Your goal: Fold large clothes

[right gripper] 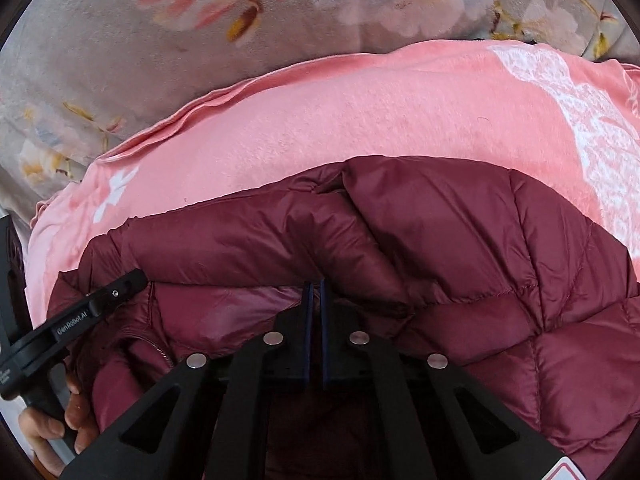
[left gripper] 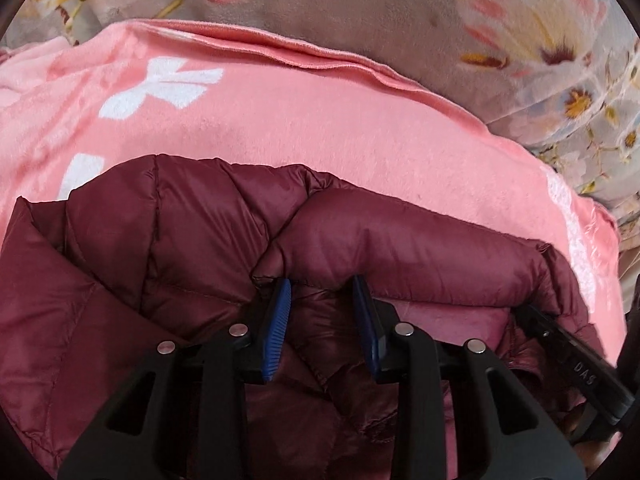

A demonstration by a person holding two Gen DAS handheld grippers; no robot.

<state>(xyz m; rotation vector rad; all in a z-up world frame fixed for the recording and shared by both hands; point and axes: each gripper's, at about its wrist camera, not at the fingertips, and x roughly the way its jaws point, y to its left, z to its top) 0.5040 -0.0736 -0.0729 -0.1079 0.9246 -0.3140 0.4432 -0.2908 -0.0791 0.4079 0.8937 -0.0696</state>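
In the left wrist view, a quilted maroon puffer jacket [left gripper: 200,264] filled the lower frame on a pink fleece blanket with white bows [left gripper: 320,112], itself on grey floral bedding [left gripper: 400,4] along the top. The left gripper [left gripper: 322,286] stood partly spread, a jacket fold between its blue pads [left gripper: 276,332]. In the right wrist view, a hand [right gripper: 52,428] showed lower left; at centre the right gripper [right gripper: 316,286] was pressed together, pinching jacket fabric.

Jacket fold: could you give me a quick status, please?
Right tool shut on jacket. Left tool part open, jacket fabric between fingers. Jacket bunched on pink blanket. Nothing in the way.
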